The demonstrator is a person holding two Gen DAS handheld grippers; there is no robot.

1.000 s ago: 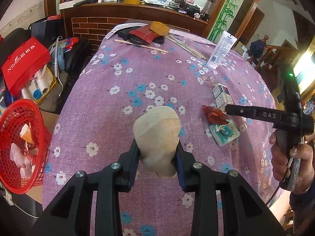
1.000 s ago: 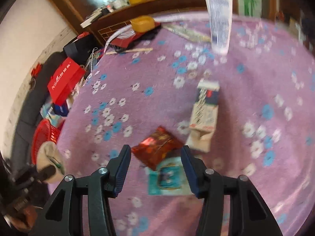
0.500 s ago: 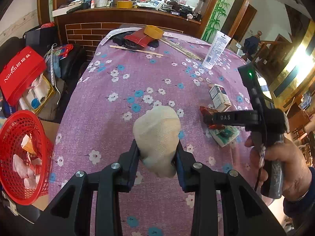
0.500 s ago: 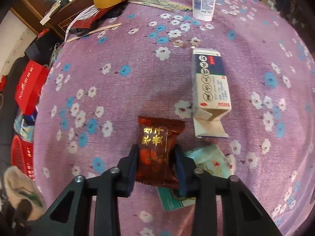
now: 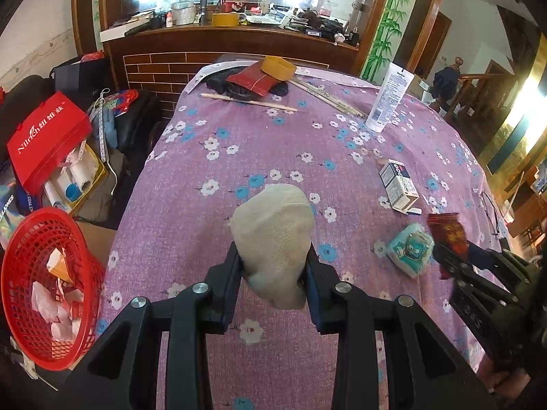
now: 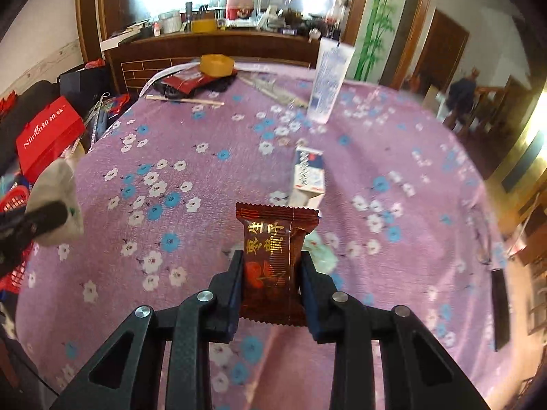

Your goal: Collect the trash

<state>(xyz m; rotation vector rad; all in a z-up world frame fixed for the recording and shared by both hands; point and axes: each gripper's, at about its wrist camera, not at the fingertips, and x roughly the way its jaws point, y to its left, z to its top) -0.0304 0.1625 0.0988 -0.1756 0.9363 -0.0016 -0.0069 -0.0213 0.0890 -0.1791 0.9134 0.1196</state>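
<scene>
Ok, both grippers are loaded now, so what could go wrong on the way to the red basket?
The red basket sits off the table edge, so a short release drops trash on the floor. The right gripper pinches only the red wrapper's lower part; it may slip. The left gripper's white wad bulges above the pads.

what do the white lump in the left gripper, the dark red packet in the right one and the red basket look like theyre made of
White lump: looks like soft woven cloth or gauze, matte, with a fine mesh texture; it bulges between the fingers.
Dark red packet: probably glossy plastic or foil film, with crimped zigzag ends and shiny gold print.
Red basket: seems rigid moulded plastic, with an open lattice wall.
</scene>
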